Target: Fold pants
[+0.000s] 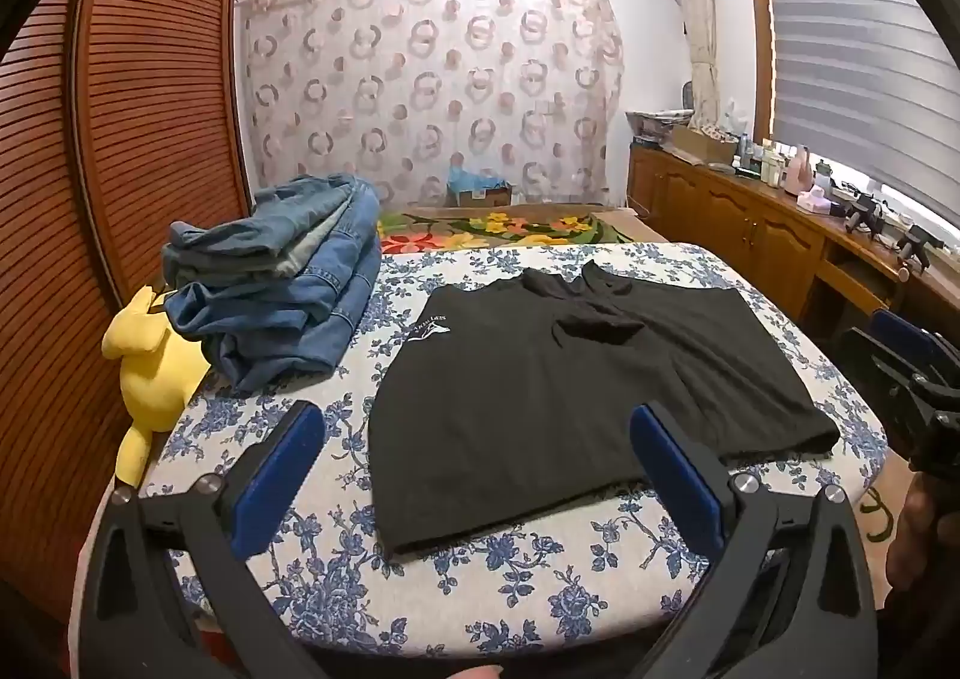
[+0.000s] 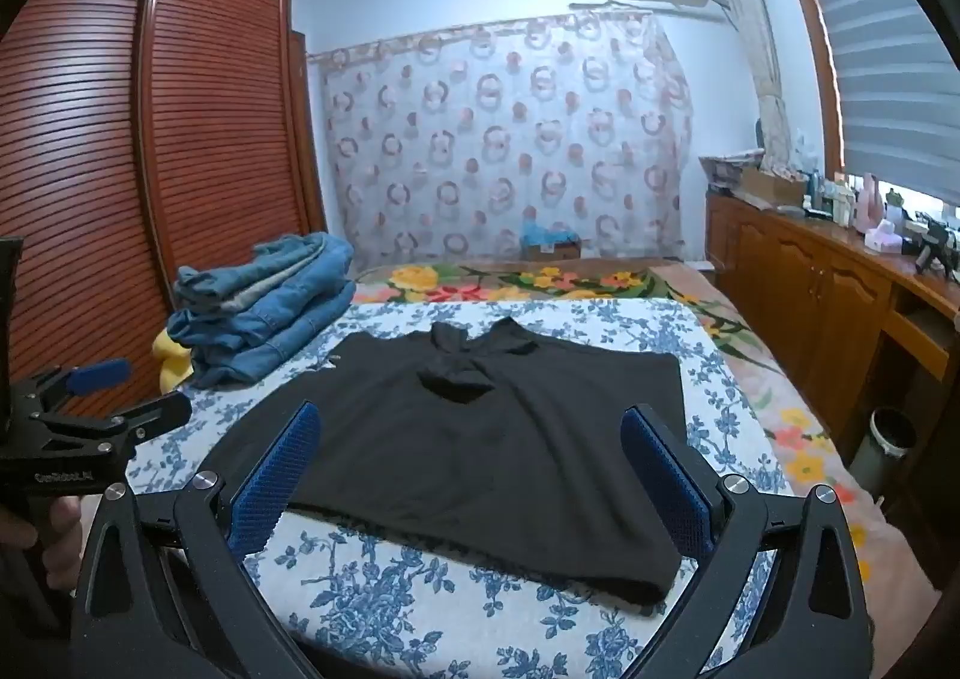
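Note:
Black pants (image 1: pixel 558 391) lie spread flat on the bed's blue-flowered cover (image 1: pixel 522 595), waist end far, with a small white logo at the left. They also show in the right wrist view (image 2: pixel 480 451). My left gripper (image 1: pixel 474 469) is open and empty, hovering over the near edge of the pants. My right gripper (image 2: pixel 474 475) is open and empty, above the near right part of the pants. Each gripper appears at the edge of the other's view: the right one (image 1: pixel 918 379), the left one (image 2: pixel 96 397).
A pile of folded blue jeans (image 1: pixel 282 283) sits at the bed's far left, with a yellow plush toy (image 1: pixel 150 373) beside it. A wooden slatted wardrobe (image 1: pixel 120 109) stands at the left. A wooden cabinet (image 1: pixel 750 223) with clutter runs along the right. A small bin (image 2: pixel 888 439) stands on the floor.

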Demonstrator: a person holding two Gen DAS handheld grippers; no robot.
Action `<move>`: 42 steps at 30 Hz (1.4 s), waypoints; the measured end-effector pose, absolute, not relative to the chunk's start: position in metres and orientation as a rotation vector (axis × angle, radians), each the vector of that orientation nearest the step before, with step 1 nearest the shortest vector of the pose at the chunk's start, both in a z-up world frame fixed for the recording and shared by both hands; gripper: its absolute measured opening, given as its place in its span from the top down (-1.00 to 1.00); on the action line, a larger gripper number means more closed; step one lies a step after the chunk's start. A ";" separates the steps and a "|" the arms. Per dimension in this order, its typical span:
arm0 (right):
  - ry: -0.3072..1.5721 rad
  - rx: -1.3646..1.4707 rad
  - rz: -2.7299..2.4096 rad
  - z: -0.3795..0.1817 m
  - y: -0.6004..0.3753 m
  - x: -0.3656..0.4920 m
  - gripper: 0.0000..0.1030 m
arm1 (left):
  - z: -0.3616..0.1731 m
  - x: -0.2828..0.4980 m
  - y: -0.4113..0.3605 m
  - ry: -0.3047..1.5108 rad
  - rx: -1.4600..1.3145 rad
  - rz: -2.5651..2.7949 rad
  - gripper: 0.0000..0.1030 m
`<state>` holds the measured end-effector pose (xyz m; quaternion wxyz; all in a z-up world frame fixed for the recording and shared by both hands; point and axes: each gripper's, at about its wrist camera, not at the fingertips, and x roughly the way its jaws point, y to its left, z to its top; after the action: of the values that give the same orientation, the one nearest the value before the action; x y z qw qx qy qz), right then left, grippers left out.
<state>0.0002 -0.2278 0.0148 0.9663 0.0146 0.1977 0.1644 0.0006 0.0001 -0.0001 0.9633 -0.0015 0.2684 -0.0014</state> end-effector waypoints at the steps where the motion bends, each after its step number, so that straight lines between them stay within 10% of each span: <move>1: 0.399 0.030 0.332 0.015 -0.228 0.000 -0.98 | 0.000 0.001 0.000 0.542 -0.001 -0.001 -1.00; 42: 0.404 0.037 0.333 0.013 -0.228 -0.001 -0.98 | 0.011 -0.010 -0.005 0.512 0.006 0.000 -1.00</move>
<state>-0.0009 -0.2282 0.0133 0.9658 0.0181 0.1997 0.1645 -0.0101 -0.0047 0.0111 0.9674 0.0030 0.2533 -0.0002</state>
